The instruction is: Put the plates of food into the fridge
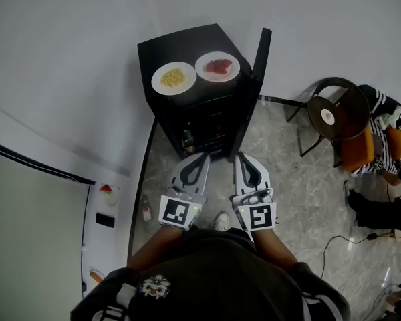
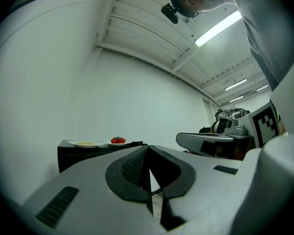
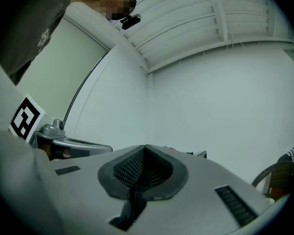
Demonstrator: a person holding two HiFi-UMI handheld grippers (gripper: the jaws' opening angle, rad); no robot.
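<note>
Left gripper (image 1: pixel 200 158) and right gripper (image 1: pixel 241 158) were closed, empty, side by side; both were well short of the black box-shaped fridge (image 1: pixel 210 122). Atop it sat a white round plate of yellow food (image 1: pixel 174 78); just beside it, a white round plate of red food (image 1: pixel 217 66).

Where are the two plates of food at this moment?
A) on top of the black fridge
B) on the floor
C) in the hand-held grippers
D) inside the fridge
A: the yellow-food plate and the red-food plate both sit atop the black fridge.
</note>
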